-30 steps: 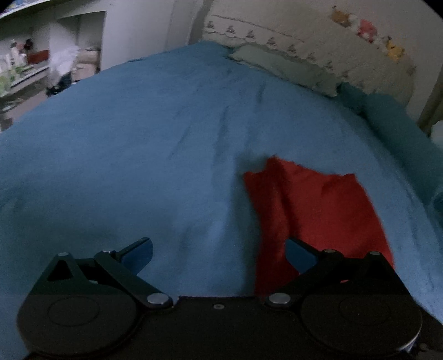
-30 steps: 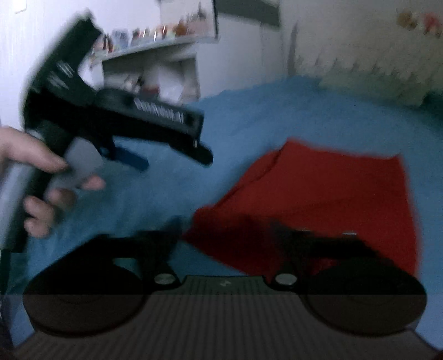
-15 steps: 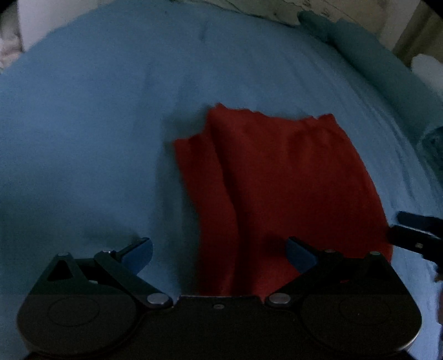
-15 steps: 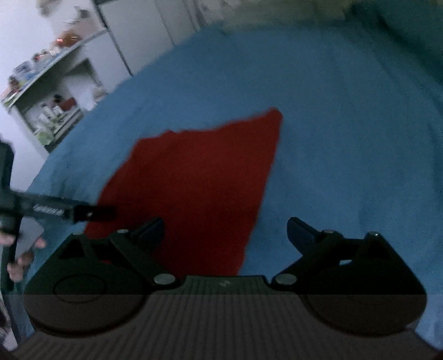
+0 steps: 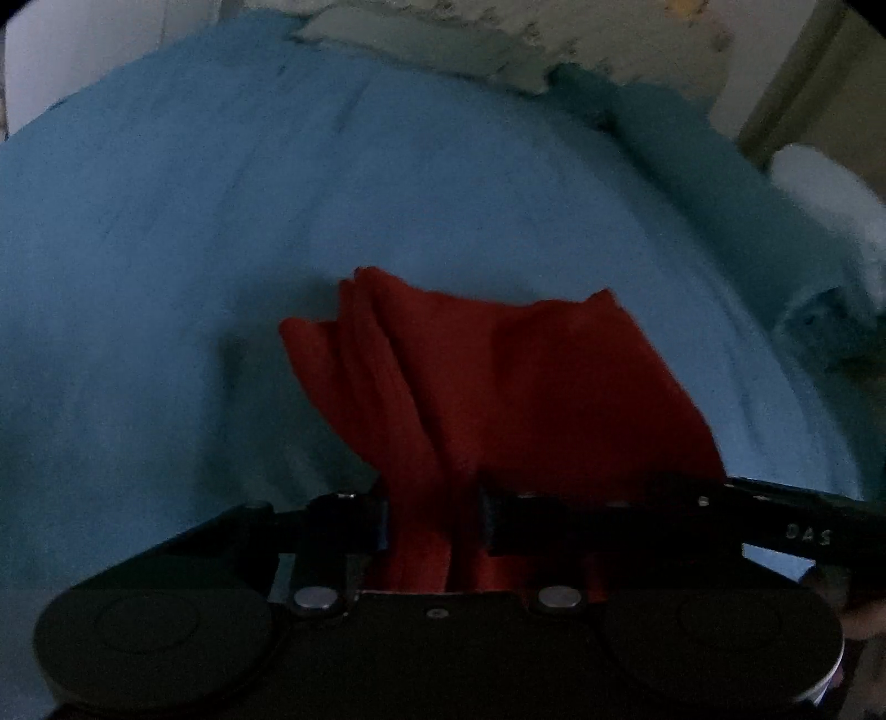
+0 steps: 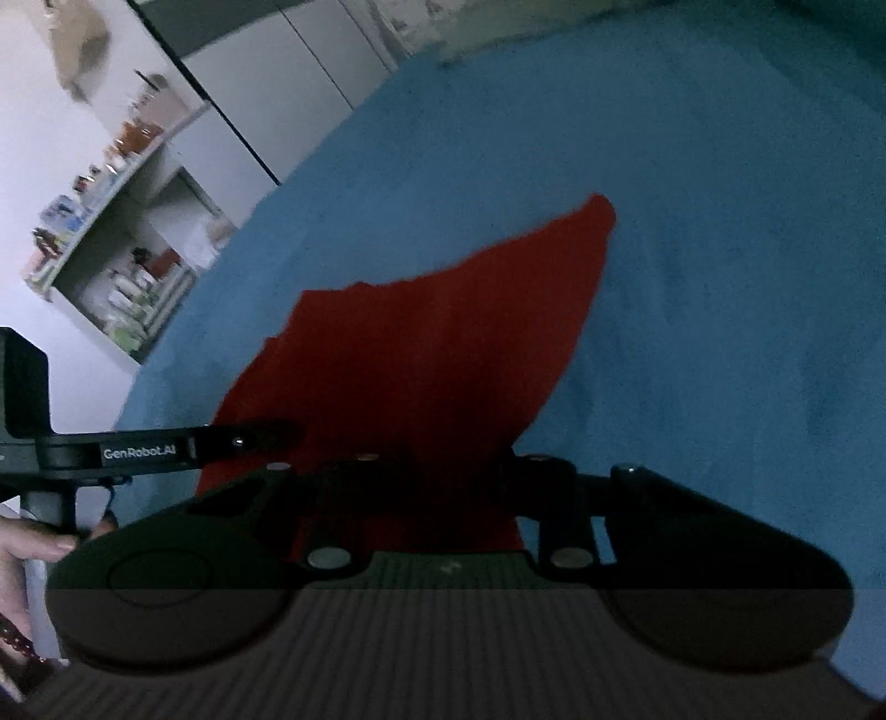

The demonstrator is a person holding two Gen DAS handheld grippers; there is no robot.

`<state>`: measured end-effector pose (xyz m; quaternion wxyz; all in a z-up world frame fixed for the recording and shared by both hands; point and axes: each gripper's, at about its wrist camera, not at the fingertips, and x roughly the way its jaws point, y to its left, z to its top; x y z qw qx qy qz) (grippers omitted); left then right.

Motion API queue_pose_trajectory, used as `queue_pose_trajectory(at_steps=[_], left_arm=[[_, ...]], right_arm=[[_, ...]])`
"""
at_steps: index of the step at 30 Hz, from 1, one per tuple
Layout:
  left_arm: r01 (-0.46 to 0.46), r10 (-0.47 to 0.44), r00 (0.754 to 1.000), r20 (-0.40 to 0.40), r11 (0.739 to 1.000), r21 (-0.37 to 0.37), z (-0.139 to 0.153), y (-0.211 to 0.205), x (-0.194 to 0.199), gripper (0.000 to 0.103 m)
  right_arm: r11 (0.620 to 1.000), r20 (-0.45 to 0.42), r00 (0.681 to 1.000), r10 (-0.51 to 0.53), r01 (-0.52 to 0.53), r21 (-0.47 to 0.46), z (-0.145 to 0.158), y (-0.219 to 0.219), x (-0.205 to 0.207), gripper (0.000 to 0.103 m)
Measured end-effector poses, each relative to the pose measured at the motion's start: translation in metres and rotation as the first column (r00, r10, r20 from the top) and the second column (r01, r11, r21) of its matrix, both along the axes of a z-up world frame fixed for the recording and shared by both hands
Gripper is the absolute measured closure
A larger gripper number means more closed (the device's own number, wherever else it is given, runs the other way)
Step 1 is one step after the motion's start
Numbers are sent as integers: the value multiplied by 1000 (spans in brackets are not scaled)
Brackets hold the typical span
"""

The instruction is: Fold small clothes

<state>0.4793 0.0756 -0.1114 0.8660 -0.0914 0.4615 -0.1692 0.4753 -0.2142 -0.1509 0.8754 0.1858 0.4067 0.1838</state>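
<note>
The left gripper (image 5: 432,523) pinches the near edge of the red cloth (image 5: 498,387), its fingers pressed on a bunched fold. The right gripper (image 6: 421,487) also grips this near edge. The cloth lies on the blue bedspread (image 5: 166,249), below the pillows (image 5: 421,44).

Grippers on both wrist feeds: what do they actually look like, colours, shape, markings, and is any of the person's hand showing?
The left gripper is matte black, with two round housings, silver pivot screws and straight fingers. The right gripper has the same build plus a ribbed grey panel on its body. Seen from the right wrist, the left gripper's arm bears white "GenRobot.AI" lettering. A bare left hand grips its handle; no sleeve or cables visible.
</note>
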Motion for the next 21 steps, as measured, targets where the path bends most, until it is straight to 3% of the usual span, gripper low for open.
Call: queue_pose_trajectory(at_steps=[6, 10, 12, 16, 19, 21], left_arm=[[55, -56, 996, 72, 998, 10, 49, -38, -65, 73], [84, -85, 991, 106, 996, 8, 53, -68, -120, 72], [75, -76, 992, 104, 997, 15, 39, -82, -139, 71], [39, -43, 998, 55, 997, 70, -10, -107, -153, 68], [3, -19, 996, 92, 985, 171, -40, -115, -160, 56], [3, -22, 994, 110, 985, 172, -48, -114, -163, 53]], right_arm=[[1000, 60, 998, 17, -16, -17, 63, -34, -74, 62], [998, 77, 997, 6, -1, -70, 82, -58, -139, 62], [995, 77, 997, -2, 10, -103, 74, -63, -162, 62], [992, 29, 999, -38, 41, -115, 24, -74, -182, 61], [984, 33, 999, -41, 46, -172, -13, -80, -194, 57], [990, 48, 997, -62, 67, -123, -26, -91, -202, 54]])
